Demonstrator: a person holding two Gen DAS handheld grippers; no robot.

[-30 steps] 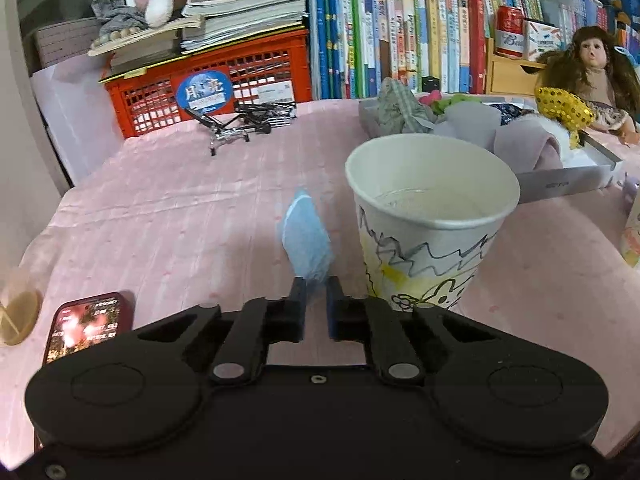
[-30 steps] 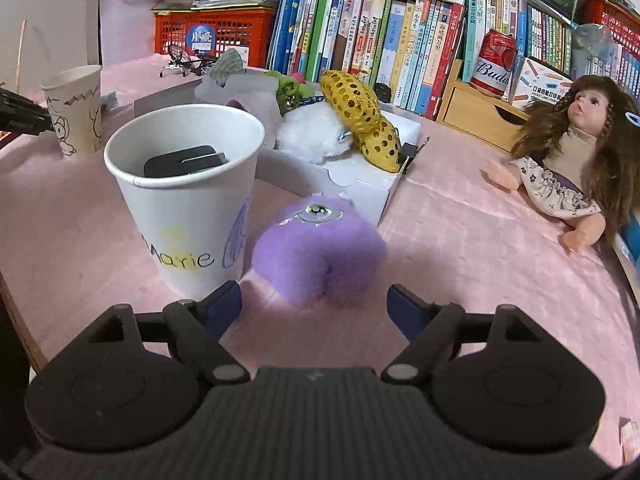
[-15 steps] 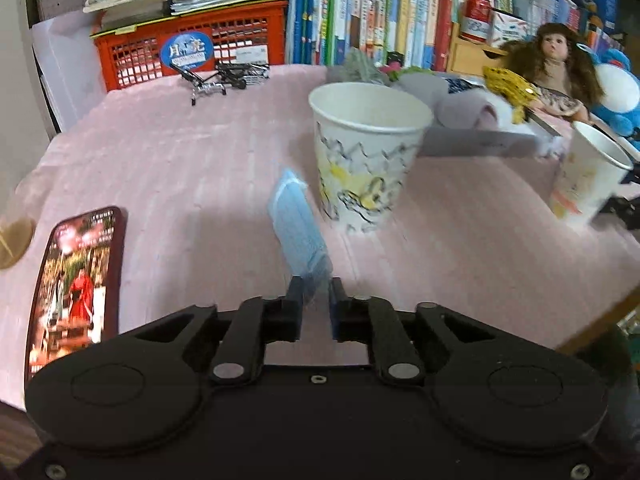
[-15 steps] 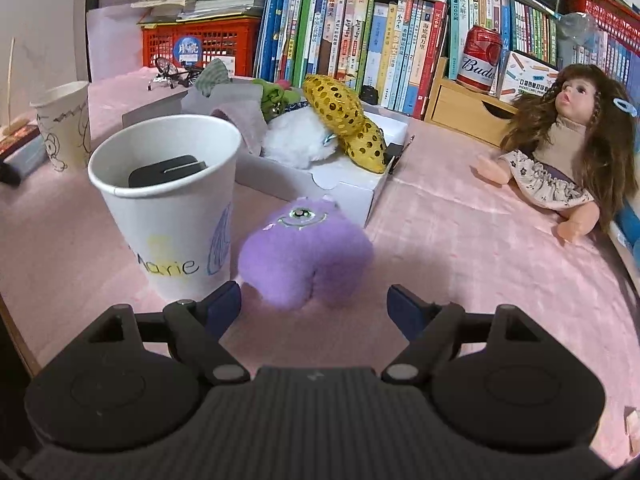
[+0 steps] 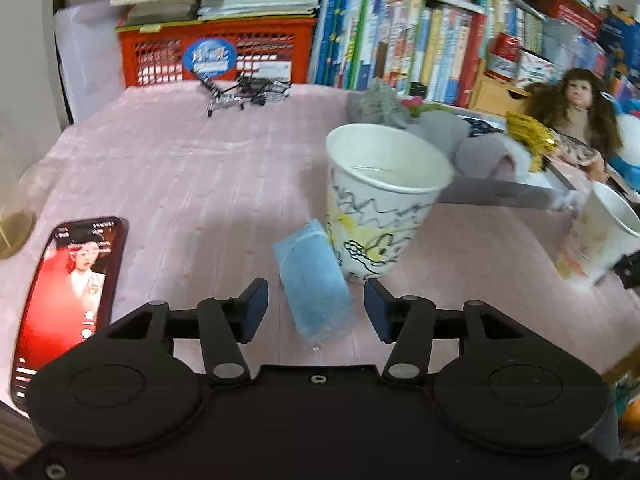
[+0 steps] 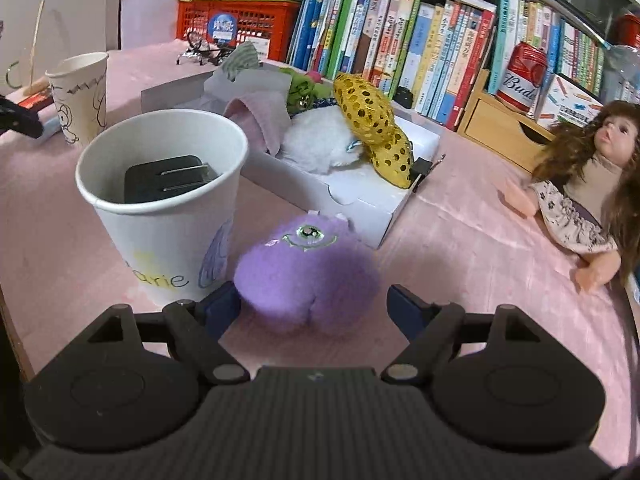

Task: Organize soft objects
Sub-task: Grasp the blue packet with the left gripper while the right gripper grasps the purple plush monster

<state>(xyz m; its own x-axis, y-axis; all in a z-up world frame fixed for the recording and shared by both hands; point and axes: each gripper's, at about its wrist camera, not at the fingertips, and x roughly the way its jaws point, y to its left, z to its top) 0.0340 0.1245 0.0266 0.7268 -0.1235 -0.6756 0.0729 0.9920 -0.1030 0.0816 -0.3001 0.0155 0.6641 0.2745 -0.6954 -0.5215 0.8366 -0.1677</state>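
Observation:
A folded blue face mask (image 5: 314,285) lies on the pink tablecloth between the fingers of my left gripper (image 5: 314,310), which is open and not touching it. It rests against a doodled paper cup (image 5: 382,204). My right gripper (image 6: 314,306) is open around a purple one-eyed plush (image 6: 306,268), its left finger close to the plush. Behind the plush stands a white box (image 6: 360,200) holding a white plush, a gold sequin toy (image 6: 372,120), a green toy and pink cloth. The box also shows in the left wrist view (image 5: 500,192).
A paper cup marked "Marie" (image 6: 168,200) with a black charger inside stands left of the purple plush. A phone (image 5: 72,292) lies left of my left gripper. A doll (image 6: 592,184) lies at right. Books, a red crate (image 5: 216,52) and a small metal cart line the back.
My left gripper has opened and let go of the blue mask, which now lies on the cloth beside the cup. My right gripper has moved closer to the purple plush.

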